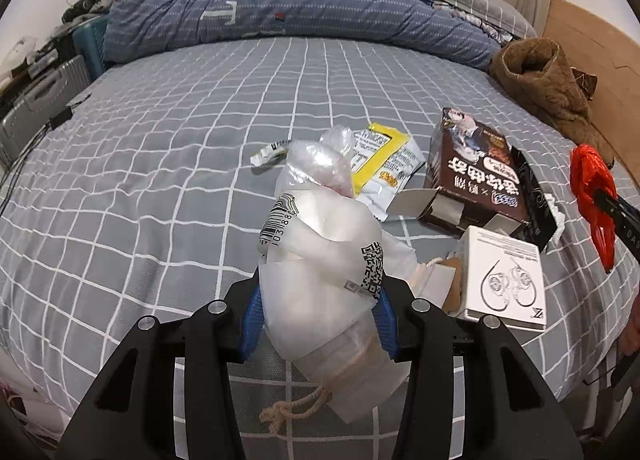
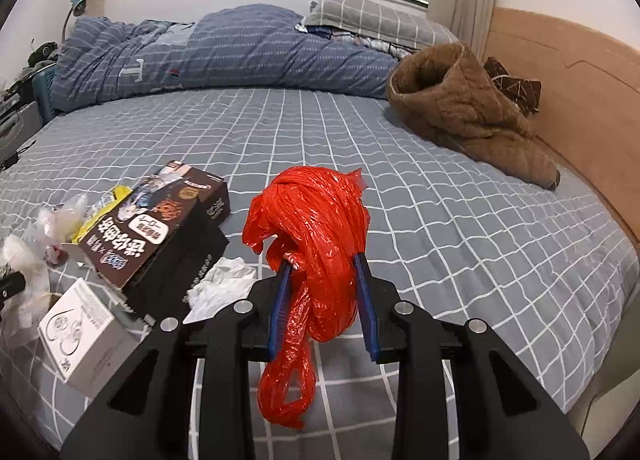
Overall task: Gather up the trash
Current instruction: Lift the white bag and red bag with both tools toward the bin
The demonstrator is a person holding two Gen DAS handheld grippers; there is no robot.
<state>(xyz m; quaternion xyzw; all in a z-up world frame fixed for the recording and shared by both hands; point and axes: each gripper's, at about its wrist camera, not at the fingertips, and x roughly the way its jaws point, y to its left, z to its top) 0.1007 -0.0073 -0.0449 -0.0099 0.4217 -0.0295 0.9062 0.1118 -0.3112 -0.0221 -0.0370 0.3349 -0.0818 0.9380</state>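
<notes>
Above a grey checked bed (image 1: 200,131), the left wrist view shows the left tongs (image 1: 320,300) clamped on a crumpled translucent plastic bag (image 1: 320,260) with barcodes, lifted off the sheet. Beyond lie a yellow snack wrapper (image 1: 384,163), a brown biscuit box (image 1: 472,171) and a white earphone box (image 1: 504,276). In the right wrist view, the right tongs (image 2: 323,288) pinch a bunched red plastic bag (image 2: 316,227) above the bed, with a white tissue (image 2: 224,288) just beside them.

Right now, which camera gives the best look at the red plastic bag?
The right wrist view: the red plastic bag sits centred, clamped in the right gripper. The left wrist view shows it only small at the right edge.
</notes>
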